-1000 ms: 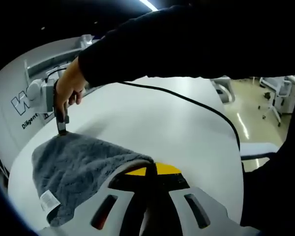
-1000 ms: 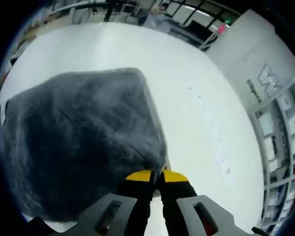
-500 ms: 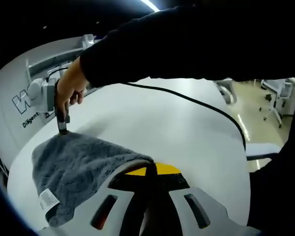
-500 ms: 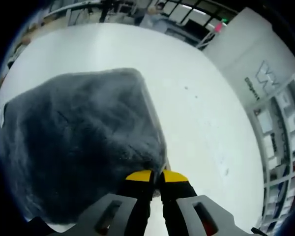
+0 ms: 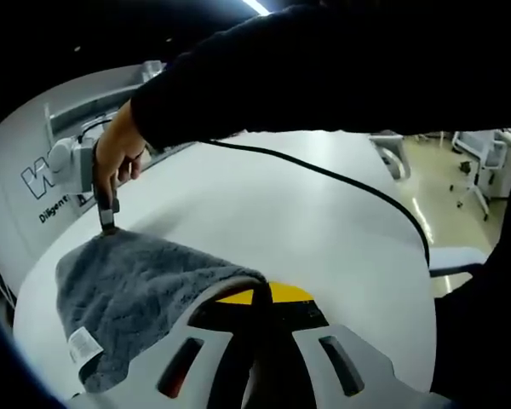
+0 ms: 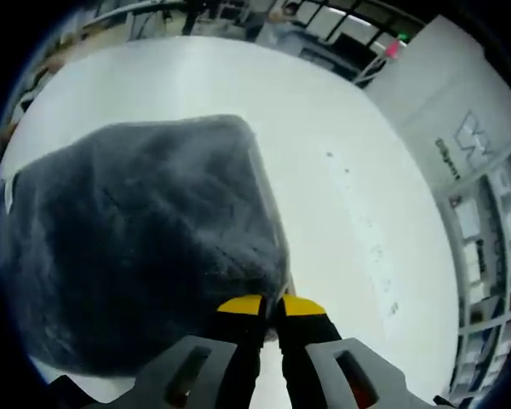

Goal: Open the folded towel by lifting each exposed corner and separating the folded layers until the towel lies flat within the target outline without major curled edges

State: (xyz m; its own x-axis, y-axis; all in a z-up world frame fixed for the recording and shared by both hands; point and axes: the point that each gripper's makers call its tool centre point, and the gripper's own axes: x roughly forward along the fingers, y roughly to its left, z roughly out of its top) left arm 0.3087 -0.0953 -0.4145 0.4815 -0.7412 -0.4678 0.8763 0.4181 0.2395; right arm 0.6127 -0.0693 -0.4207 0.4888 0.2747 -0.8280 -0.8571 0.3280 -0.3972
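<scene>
Little has moved since the earlier frames: both views have drifted slightly, yet each gripper keeps its hold and the towel has not opened further. Left gripper (image 5: 257,295) has its yellow-tipped jaws pressed together on the near right corner of the grey towel (image 5: 136,294), which drapes away to the left over the white table (image 5: 307,221). Right gripper (image 6: 271,304) likewise pinches a towel corner, its jaws closed with fabric rising just beyond them; in the left gripper view it shows at the towel's far corner, held in a hand (image 5: 119,153). Judgement: the cloth is gripped at two corners and bunched, so the unfolding step is barely advanced. A white label (image 5: 85,345) sits near the towel's near left edge. No target outline can be made out on the table, the towel's underside and fold layers are hidden, and a black cable (image 5: 349,183) runs across the far surface.
</scene>
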